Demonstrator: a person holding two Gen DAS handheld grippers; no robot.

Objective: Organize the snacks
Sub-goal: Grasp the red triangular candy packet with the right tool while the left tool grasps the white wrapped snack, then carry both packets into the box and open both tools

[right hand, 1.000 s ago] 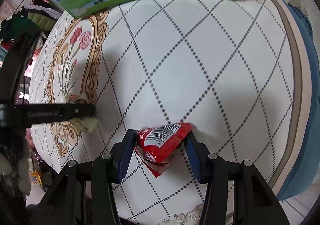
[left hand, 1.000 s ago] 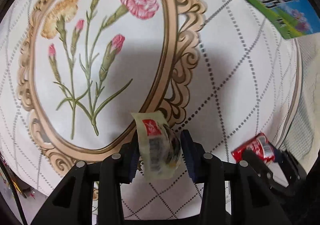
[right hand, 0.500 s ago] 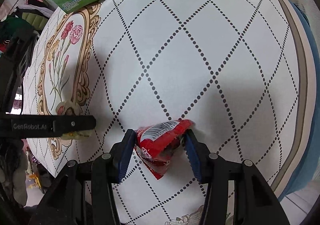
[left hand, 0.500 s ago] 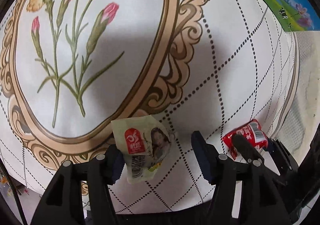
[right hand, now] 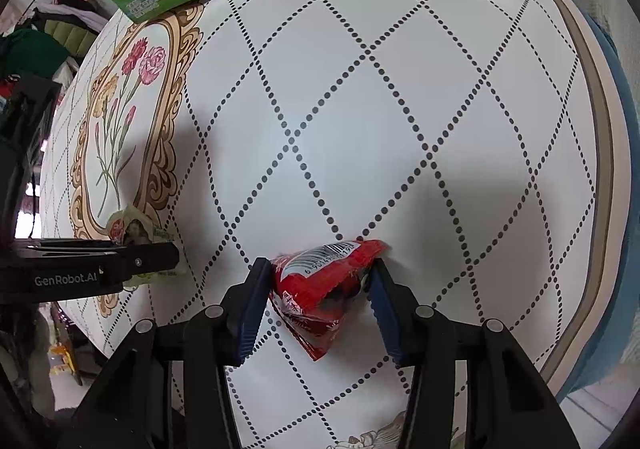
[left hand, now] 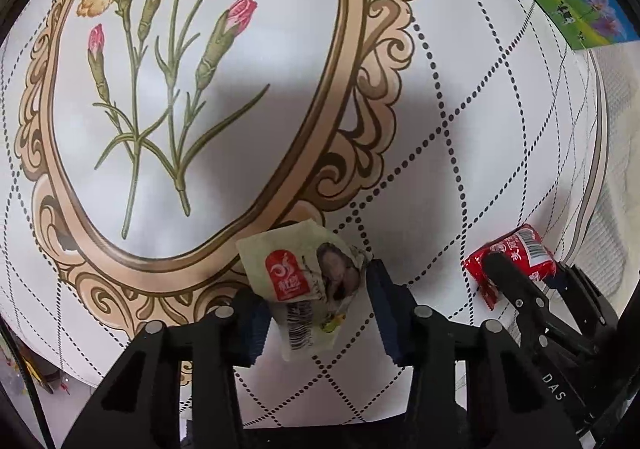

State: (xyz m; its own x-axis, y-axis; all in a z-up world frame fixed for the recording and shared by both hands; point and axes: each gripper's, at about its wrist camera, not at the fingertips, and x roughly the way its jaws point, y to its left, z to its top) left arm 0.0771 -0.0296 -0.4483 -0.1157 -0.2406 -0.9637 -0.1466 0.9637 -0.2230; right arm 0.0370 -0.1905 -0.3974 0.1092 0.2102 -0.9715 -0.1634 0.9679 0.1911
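Left gripper frame: matte black plastic, angular linkage arms.
Left gripper fingers: dark blue pads with ribbed, serrated inner faces.
Left gripper fasteners: four round silver-grey pivot screws set across the linkage.
Right gripper frame: the same black angular build, with the same four round pivot screws.
Right gripper fingers: dark blue, ribbed along the inner edges.
Markings: white lettering "GenRobot.AI" was printed on the side of the left gripper, seen from the right wrist view; pale letters "DAS" showed on the right gripper's black body, seen from the left wrist view.
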